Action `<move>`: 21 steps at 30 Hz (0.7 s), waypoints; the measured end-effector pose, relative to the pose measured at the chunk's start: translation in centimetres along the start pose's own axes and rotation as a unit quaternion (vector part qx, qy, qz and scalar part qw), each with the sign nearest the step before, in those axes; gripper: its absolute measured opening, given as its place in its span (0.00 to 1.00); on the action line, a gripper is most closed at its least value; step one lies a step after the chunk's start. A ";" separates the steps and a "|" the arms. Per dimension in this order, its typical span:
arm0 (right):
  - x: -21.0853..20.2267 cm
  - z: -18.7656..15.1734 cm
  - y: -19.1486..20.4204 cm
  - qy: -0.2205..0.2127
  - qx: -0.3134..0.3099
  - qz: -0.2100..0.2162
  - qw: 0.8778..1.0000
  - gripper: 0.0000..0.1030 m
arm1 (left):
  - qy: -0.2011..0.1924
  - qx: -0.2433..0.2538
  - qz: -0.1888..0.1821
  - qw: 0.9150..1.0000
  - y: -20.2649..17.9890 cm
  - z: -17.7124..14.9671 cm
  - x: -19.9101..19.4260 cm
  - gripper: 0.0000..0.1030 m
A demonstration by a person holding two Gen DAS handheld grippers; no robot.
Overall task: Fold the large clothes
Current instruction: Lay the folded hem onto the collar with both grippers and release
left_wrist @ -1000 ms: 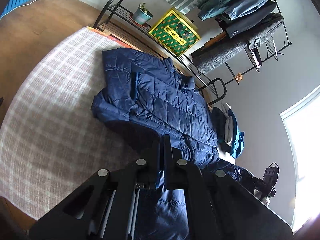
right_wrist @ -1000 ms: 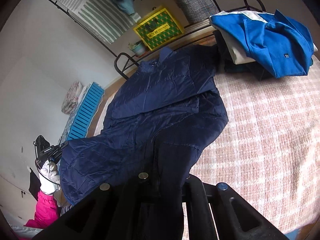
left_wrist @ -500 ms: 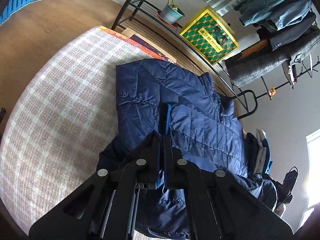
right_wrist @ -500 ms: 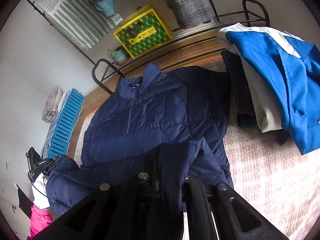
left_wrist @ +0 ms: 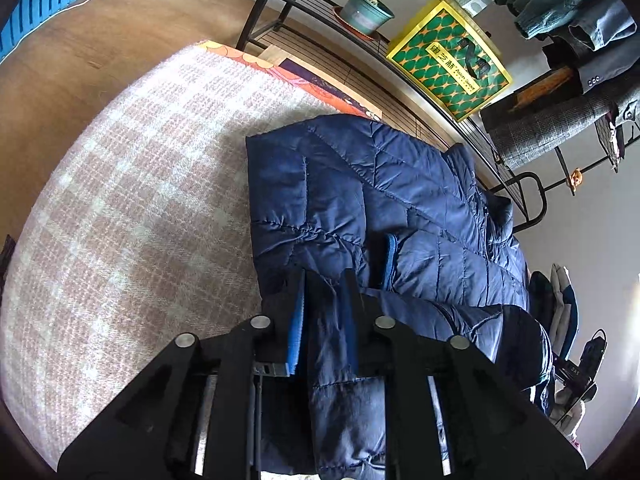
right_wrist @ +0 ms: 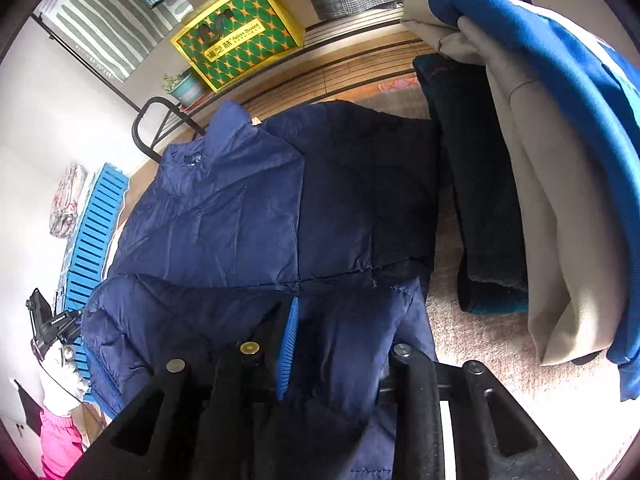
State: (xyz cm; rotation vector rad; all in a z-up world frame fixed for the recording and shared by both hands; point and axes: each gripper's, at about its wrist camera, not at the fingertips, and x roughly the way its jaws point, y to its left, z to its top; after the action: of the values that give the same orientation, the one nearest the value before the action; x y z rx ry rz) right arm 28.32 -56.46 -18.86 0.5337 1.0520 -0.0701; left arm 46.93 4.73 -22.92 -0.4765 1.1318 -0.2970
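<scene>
A navy quilted puffer jacket [left_wrist: 384, 192] lies on the pink plaid bed cover [left_wrist: 132, 216], collar toward the rack. Its lower part is folded up over the body. My left gripper [left_wrist: 325, 280] has its jaws apart, with the jacket's hem lying loosely between them. In the right wrist view the same jacket [right_wrist: 240, 208] fills the middle. My right gripper [right_wrist: 344, 312] has its jaws wide apart with the folded hem draped between them; the right fingertip is hidden by cloth.
A pile of folded clothes, blue and cream on top [right_wrist: 560, 128], sits on the bed right of the jacket. A black metal rack [left_wrist: 360, 48] with a plant pot [left_wrist: 366, 12] and a yellow-green box [left_wrist: 450, 64] stands behind the bed. Wood floor lies left.
Both grippers carried the jacket's lower part forward over its body toward the collar. Both were shut on the hem before; now both jaws have opened and the fabric lies loose.
</scene>
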 end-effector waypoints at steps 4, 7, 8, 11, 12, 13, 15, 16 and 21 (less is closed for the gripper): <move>-3.1 -1.1 -0.4 -0.026 -0.011 0.011 1.000 0.60 | -0.026 0.015 -0.008 1.000 0.2 -0.1 -3.5 0.50; -5.1 -2.9 -0.9 -0.031 0.001 0.047 0.998 0.64 | -0.007 0.009 -0.037 0.999 0.8 -1.7 -5.3 0.50; -5.6 -3.9 -0.9 -0.030 0.003 0.063 0.998 0.68 | 0.005 0.005 -0.051 0.999 1.1 -2.5 -5.5 0.50; -6.3 -6.3 -0.6 -0.022 -0.001 0.082 0.996 0.69 | 0.039 -0.003 -0.072 0.997 1.9 -5.3 -5.4 0.50; -6.3 -7.1 -0.7 -0.017 0.005 0.089 0.996 0.69 | 0.048 -0.011 -0.082 0.995 2.1 -6.1 -5.2 0.50; -6.1 -7.8 -0.8 -0.011 0.011 0.097 0.995 0.70 | 0.055 -0.021 -0.090 0.994 2.3 -6.8 -4.9 0.50; -5.4 -8.9 -0.8 -0.001 0.026 0.110 0.994 0.70 | 0.066 -0.042 -0.107 0.991 2.8 -7.8 -4.3 0.50; -5.0 -9.2 -0.9 0.002 0.033 0.116 0.993 0.70 | 0.068 -0.051 -0.111 0.990 2.9 -8.1 -4.1 0.50; -3.8 -10.1 -1.0 0.006 0.058 0.150 0.987 0.69 | 0.069 -0.083 -0.135 0.985 3.1 -8.6 -3.1 0.50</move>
State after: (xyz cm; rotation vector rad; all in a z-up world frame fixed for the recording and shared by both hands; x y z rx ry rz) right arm 17.94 -53.48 -19.87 0.7942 0.9720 0.1388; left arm 37.74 7.01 -24.98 -0.7694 1.2330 -0.4805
